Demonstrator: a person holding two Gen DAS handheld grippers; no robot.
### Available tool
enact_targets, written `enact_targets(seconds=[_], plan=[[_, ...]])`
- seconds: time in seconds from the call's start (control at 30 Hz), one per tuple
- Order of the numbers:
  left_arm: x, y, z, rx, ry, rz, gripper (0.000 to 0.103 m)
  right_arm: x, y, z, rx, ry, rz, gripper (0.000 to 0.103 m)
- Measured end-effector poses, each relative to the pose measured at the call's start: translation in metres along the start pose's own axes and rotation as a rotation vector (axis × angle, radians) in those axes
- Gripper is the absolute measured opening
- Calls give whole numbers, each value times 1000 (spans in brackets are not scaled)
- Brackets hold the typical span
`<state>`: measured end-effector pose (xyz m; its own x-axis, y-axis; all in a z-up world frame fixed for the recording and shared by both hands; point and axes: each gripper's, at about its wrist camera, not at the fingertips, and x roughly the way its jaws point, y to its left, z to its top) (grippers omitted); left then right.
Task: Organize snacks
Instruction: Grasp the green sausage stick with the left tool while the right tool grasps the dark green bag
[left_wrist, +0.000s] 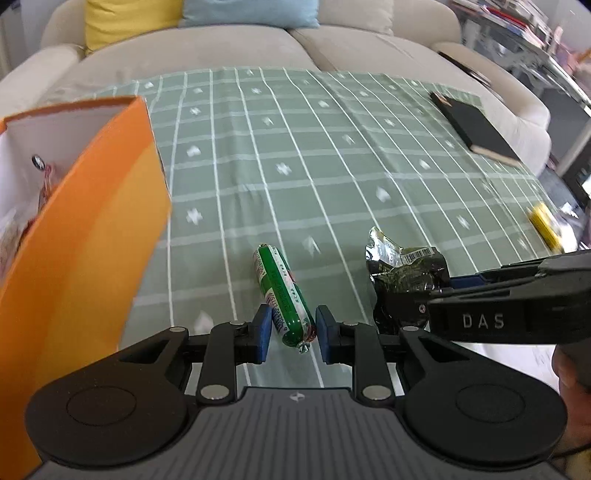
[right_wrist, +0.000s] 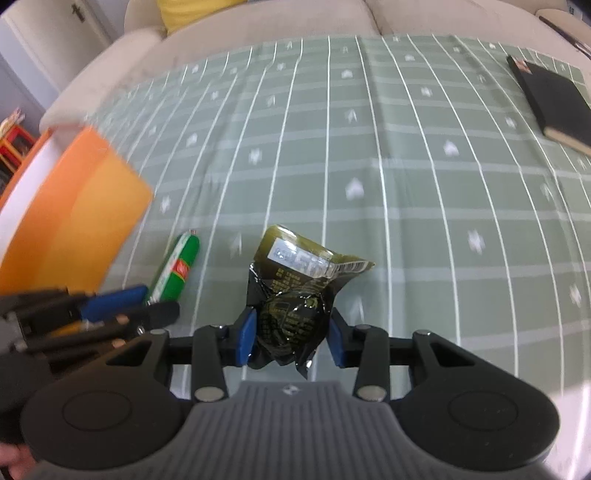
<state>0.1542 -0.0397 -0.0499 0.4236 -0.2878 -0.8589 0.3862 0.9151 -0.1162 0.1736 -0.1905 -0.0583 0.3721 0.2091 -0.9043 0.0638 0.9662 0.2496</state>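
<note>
The left gripper (left_wrist: 291, 334) sits low over the green checked cloth (left_wrist: 332, 147) that covers the surface, its blue fingers (left_wrist: 263, 332) spread to either side of the near end of a green sausage stick (left_wrist: 283, 295). The left pad lies close against the wrapper, while a narrow gap shows on the right, so the fingers bracket the stick and I cannot tell that they squeeze it. The sausage stick lies flat on the cloth, pointing away from the fingers and a little to the left.

Just to the right, the right gripper (right_wrist: 291, 339) has its blue fingers (right_wrist: 245, 338) on either side of a dark crinkled snack packet (right_wrist: 295, 306). The left pad presses the foil; the right pad is partly hidden behind the packet, and the bag bulges between them, so it looks pinched. Its flat sealed top with a barcode label points away from the fingers.

An orange paper bag (left_wrist: 85, 236) stands open to the left of the left fingers, with some wrapped things inside, too blurred to name. Far beyond the fingers to the right, a black notebook (left_wrist: 476, 129) lies on the cloth. A beige sofa (left_wrist: 221, 48) with a yellow cushion (left_wrist: 129, 18) and a blue cushion (left_wrist: 251, 13) stands beyond the surface.
</note>
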Motion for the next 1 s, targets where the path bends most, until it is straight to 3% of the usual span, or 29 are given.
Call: enact_targets(seconds=[0.17,0.4,0.43,0.5,0.53,0.57,0.8,1.0], plan=[[-10,-7,-23,16,61,-10,28,-15,-4,-33,41,33,16,38],[-4,5,-32,-62,64,-59,29,-21,-1,-48,46,-31,13,40],[-6,6,-32,-64,47,-65,32,-22,0,-50,41,-43,11,41],[-7,7,-31,-57,9,-69,50,-22,2,-50,26,-76,12,53],[-7,7,-30,-58,-7,-71,54,-23,1,-51,22,-94,10,64],[-5,8,-29,-64,-17,-71,59,-22,1,-53,24,-110,4,66],[12,6,-26,-88,-5,-45,56,-16,-2,-54,50,-125,-31,66],[15,-3,-28,-12,-18,34,49,-11,9,-59,-4,-139,-82,66]])
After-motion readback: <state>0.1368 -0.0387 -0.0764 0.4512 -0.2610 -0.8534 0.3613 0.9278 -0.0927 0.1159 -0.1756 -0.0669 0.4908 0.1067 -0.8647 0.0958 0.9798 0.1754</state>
